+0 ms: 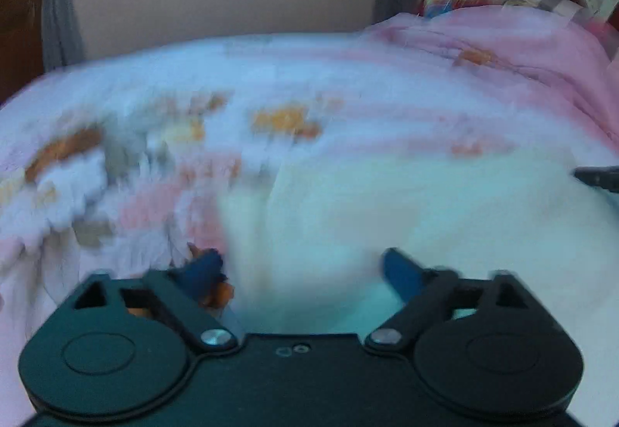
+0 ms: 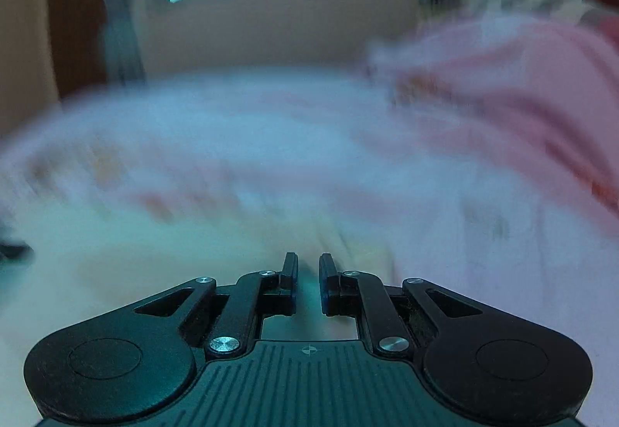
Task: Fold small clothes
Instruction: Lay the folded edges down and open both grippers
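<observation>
I see a pale, whitish garment lying spread on the bed, badly blurred in both views. Its left edge shows a narrow strip hanging lower, cream-tinted; I can't make out any folds.

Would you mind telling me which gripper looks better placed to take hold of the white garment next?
Left, probably. The left gripper is wide open with the white garment lying between its fingers. The right gripper is nearly closed, and its view is too blurred to judge.
</observation>
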### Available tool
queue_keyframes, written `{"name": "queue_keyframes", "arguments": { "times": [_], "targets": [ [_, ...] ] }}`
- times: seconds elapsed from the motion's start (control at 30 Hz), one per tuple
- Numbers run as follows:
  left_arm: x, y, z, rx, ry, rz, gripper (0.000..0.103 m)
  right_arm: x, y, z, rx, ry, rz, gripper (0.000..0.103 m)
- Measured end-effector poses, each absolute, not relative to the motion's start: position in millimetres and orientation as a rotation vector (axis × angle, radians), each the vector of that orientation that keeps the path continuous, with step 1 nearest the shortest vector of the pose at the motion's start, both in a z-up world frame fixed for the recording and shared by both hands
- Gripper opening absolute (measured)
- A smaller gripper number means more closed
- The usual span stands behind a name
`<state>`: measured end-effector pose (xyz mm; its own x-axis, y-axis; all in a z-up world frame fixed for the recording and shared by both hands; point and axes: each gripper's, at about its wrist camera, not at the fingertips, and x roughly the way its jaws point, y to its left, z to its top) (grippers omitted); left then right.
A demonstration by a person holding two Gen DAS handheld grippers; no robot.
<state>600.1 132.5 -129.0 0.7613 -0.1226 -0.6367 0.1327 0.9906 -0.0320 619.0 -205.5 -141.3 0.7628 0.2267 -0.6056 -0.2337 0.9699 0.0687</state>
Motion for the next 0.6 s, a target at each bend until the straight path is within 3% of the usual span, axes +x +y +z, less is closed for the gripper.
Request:
{"name": "queue_keyframes", "arguments": {
  "times": [0.13, 0.2, 0.23, 0.27, 0.3, 0.33, 0.4, 0.47, 0.6],
  "targets": [
    [580, 152, -120, -0.036, 0.688, -0.127, 0.093, 614, -232, -132, 0.097, 0.696, 0.262, 0.010],
    [552, 162, -111, -0.078, 0.665, -0.160, 0.094, 581, -241, -109, 0.117, 0.634, 0.257, 0.017],
    [533, 167, -114, -0.117, 0.660, -0.171, 0.095, 562, -243, -101, 0.127, 0.570, 0.301, 0.044],
    [525, 167, -120, -0.127, 0.685, -0.182, 0.097, 545, -242, -101, 0.112, 0.540, 0.337, 0.082],
    [518, 163, -126, -0.073, 0.694, -0.172, 0.097, 535, -235, -111, 0.058, 0.585, 0.349, 0.092],
    [515, 159, -126, -0.034, 0.688, -0.158, 0.097, 534, -225, -130, -0.020, 0.688, 0.337, 0.093],
    [512, 152, -118, -0.039, 0.713, -0.109, 0.093, 526, -227, -137, -0.002, 0.668, 0.310, 0.093],
    [498, 151, -106, -0.095, 0.718, -0.111, 0.088, 515, -236, -122, 0.075, 0.664, 0.270, 0.079],
    [456, 152, -110, -0.111, 0.717, -0.090, 0.099, 468, -251, -105, 0.165, 0.584, 0.258, 0.079]
  ]
}}
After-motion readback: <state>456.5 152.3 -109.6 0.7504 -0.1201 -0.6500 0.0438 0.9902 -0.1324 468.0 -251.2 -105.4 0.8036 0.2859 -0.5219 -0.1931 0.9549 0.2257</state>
